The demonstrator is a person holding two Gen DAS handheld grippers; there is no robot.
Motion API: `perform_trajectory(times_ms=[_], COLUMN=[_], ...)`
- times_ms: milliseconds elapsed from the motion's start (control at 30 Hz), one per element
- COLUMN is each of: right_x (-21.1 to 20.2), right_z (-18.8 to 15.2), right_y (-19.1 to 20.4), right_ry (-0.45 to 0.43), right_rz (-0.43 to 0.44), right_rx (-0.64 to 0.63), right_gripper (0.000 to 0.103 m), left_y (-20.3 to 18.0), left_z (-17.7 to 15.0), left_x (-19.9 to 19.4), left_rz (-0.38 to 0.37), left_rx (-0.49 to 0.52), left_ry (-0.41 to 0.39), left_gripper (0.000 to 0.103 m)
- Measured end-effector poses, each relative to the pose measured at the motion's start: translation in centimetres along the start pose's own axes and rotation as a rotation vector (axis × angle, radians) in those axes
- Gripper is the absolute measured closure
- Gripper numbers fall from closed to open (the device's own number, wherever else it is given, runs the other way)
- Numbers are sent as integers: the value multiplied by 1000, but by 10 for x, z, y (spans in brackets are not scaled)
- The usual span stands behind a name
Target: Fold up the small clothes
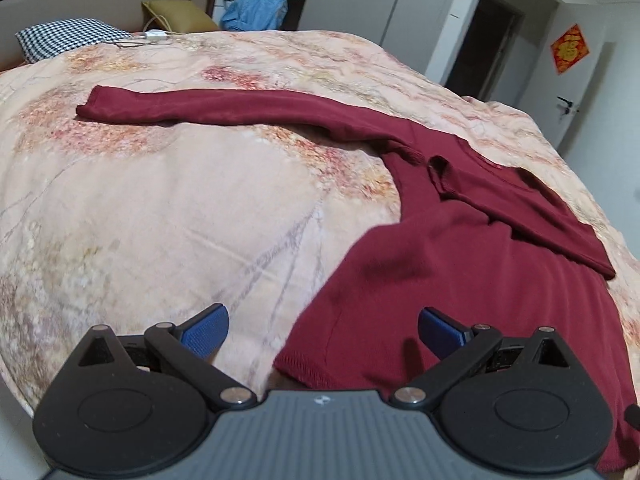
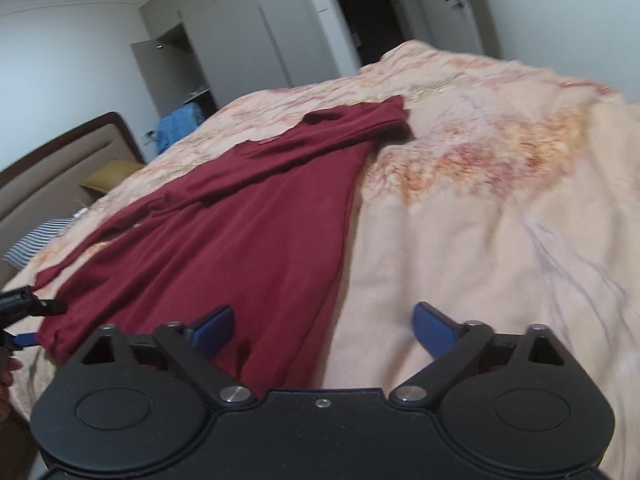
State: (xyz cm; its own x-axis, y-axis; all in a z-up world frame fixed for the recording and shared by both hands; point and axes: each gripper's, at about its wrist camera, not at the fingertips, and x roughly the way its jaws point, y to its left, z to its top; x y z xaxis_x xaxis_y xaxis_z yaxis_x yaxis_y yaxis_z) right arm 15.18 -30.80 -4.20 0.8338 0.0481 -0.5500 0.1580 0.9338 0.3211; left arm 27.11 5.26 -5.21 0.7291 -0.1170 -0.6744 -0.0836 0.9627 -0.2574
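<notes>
Left hand-held gripper (image 1: 322, 330) low in frame, blue pads spread wide, gripping nothing, over the hem of the maroon shirt (image 1: 460, 264). Right hand-held gripper (image 2: 322, 328) equally wide and empty. The shirt lies flat on the floral bed cover (image 1: 160, 208), one sleeve (image 1: 200, 110) reaching toward upper left.

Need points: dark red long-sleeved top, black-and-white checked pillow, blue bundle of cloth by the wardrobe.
Dark red long-sleeved top (image 2: 224, 240): right wrist view, middle of the body panel.
Black-and-white checked pillow (image 1: 66, 38): left wrist view, centre of its top face.
Blue bundle of cloth (image 1: 254, 12): left wrist view, middle of the heap.
</notes>
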Motion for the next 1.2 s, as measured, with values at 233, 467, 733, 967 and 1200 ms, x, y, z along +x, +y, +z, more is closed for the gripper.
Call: perform_trajectory(times_ms=[233,467,733,967,1200], right_x=[-21,-25,-38,-75,-123], right_z=[-24,-25,-19,10,18], right_y=[20,30,24,6,-9], right_ry=[-36,-56,-68,-150,-180], right_rz=[-89,-145,-117,-43,-31], right_rx=[-28,-32,-61,-26,-82], right_gripper=[37,62,97,99,99], left_y=[6,5,5,-3,-8], left_z=[-2,0,-2,-6,-42], left_x=[-8,-16,-25,-63,-104], left_rz=[-68,-111,-94,-168,-217], left_rx=[-36,-51,-92,-131,-160], left_ry=[13,25,48,26,-4], left_gripper=[7,46,96,97,98])
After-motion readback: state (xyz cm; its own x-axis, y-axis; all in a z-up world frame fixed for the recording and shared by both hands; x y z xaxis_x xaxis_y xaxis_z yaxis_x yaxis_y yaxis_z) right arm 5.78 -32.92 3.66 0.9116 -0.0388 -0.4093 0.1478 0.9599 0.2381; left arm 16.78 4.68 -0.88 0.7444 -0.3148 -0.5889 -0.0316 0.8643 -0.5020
